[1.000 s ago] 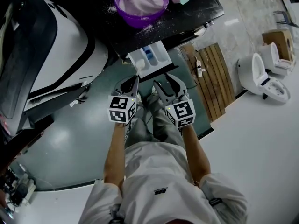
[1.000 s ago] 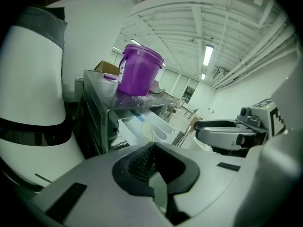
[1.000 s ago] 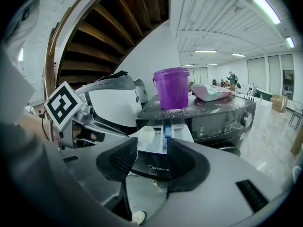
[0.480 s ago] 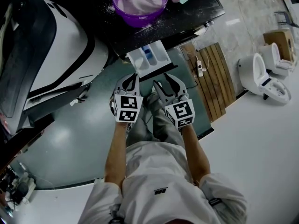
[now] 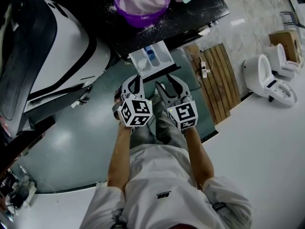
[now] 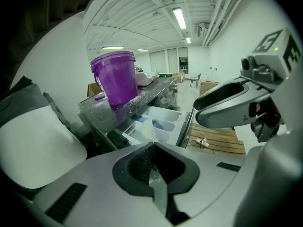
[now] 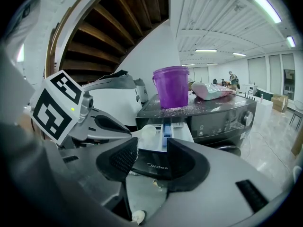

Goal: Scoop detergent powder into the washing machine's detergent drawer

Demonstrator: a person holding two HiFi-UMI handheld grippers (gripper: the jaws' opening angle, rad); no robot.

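Right now, your left gripper (image 6: 152, 150) is clenched on the thin handle of a clear plastic scoop (image 6: 147, 128). The scoop's bowl sticks out past the tips, just short of the drawer (image 5: 152, 59). That drawer stands pulled out from the front of the washing machine (image 5: 190, 14), with a blue insert in its middle compartment. Your right gripper (image 7: 151, 162) hangs released, its 2 jaws apart with nothing between them, and the drawer's front panel shows through the gap. The 2 grippers sit side by side on your side of the drawer, the left one nearer its left corner and the right one nearer its right. Behind the drawer, on the machine's dark top, stands a purple tub (image 5: 143, 1) holding white powder. Loose grains lie scattered between the tub and the drawer.
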